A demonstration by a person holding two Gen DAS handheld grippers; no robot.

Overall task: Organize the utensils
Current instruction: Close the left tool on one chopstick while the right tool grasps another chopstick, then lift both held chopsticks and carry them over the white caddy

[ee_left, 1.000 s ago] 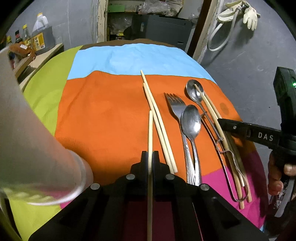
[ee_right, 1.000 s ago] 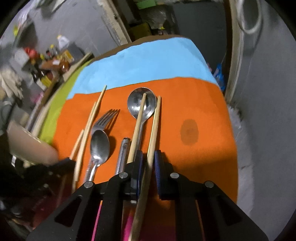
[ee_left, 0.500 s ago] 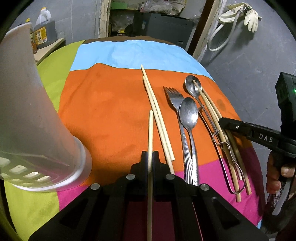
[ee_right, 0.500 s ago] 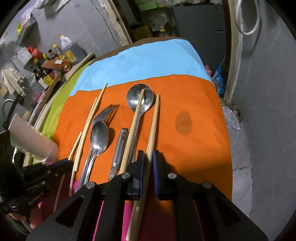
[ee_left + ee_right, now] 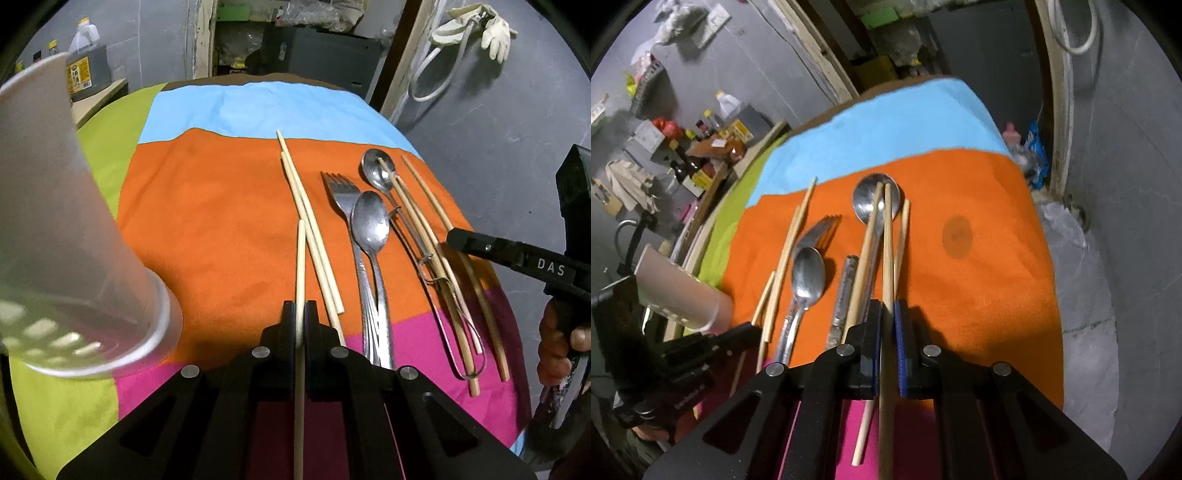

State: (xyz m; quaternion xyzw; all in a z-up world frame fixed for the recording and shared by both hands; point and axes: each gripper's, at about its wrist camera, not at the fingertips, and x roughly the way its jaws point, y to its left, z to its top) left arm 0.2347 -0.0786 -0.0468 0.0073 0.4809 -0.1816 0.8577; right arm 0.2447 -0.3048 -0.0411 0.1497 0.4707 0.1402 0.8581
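Observation:
My left gripper (image 5: 300,307) is shut on a pale wooden chopstick (image 5: 301,258) that points ahead over the orange cloth (image 5: 207,221). My right gripper (image 5: 884,308) is shut on another chopstick (image 5: 887,240), whose tip reaches over the bowl of the large spoon (image 5: 862,201). In the left wrist view the right gripper (image 5: 452,236) comes in from the right, above the rightmost chopsticks. A fork (image 5: 341,192), a smaller spoon (image 5: 369,225), two parallel chopsticks (image 5: 306,221) and a wire-handled utensil (image 5: 443,314) lie on the cloth. A translucent plastic cup (image 5: 74,240) lies tilted at the left.
The cloth's blue band (image 5: 258,107) is at the far end, the green (image 5: 99,147) at the left, the pink (image 5: 424,339) nearest me. Two more chopsticks (image 5: 866,254) lie beside the held one. Bottles (image 5: 698,170) crowd a shelf at the left. A hand (image 5: 557,339) grips the right tool.
The right gripper's jaws have closed tight on the chopstick, which now points over the spoon's bowl. In the left wrist view the cup sits lower and more of it shows.

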